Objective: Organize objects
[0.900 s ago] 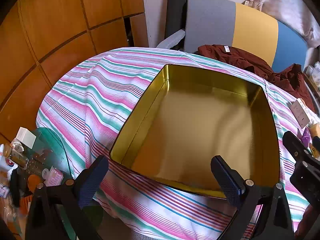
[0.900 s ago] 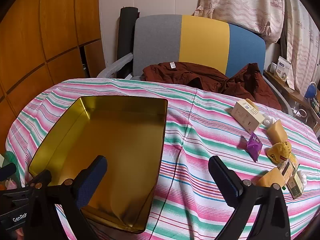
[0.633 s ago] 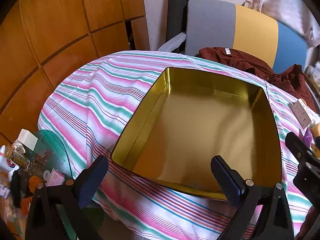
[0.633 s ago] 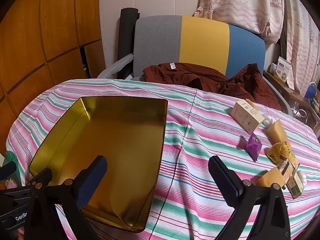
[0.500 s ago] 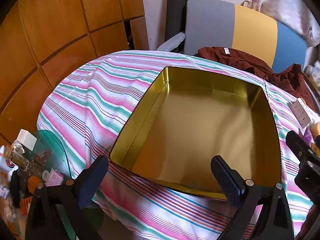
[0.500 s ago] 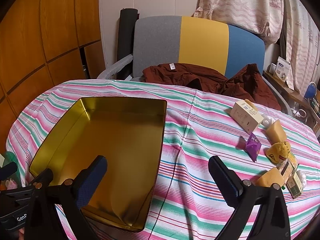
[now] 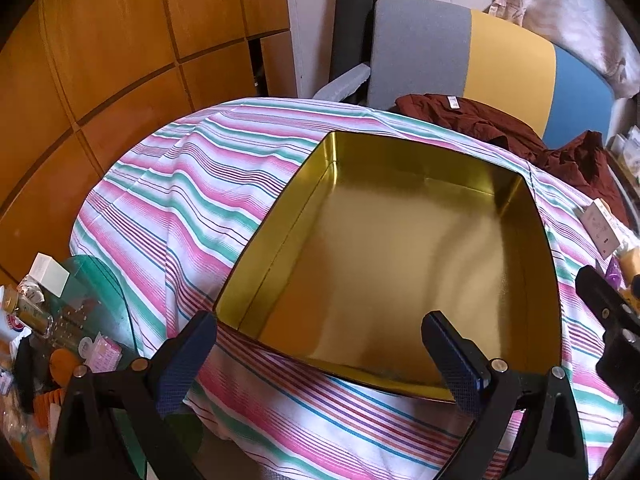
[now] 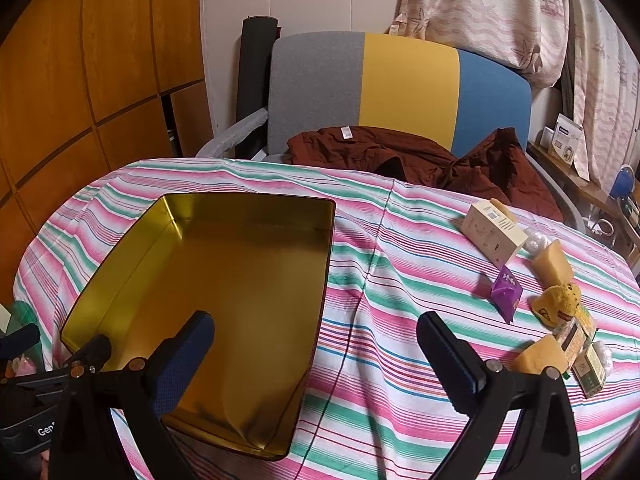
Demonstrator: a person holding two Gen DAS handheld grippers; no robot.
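On the striped tablecloth (image 8: 400, 280) sits an empty gold tin (image 8: 224, 280), open side up, apparently the bin for sorting.
Small boxes and packets (image 8: 492, 232) lie clustered well apart to its right. Both the left gripper (image 7: 320, 356) and right gripper (image 8: 316, 356) hover spread wide, holding nothing, likely ready to start picking.

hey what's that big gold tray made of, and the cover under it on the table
The gold tray looks like thin sheet metal, probably tin with a glossy gold lacquer: it mirrors the light and has crisp folded corners. The table cover looks like woven cotton-type cloth, matte, striped and wrinkled.
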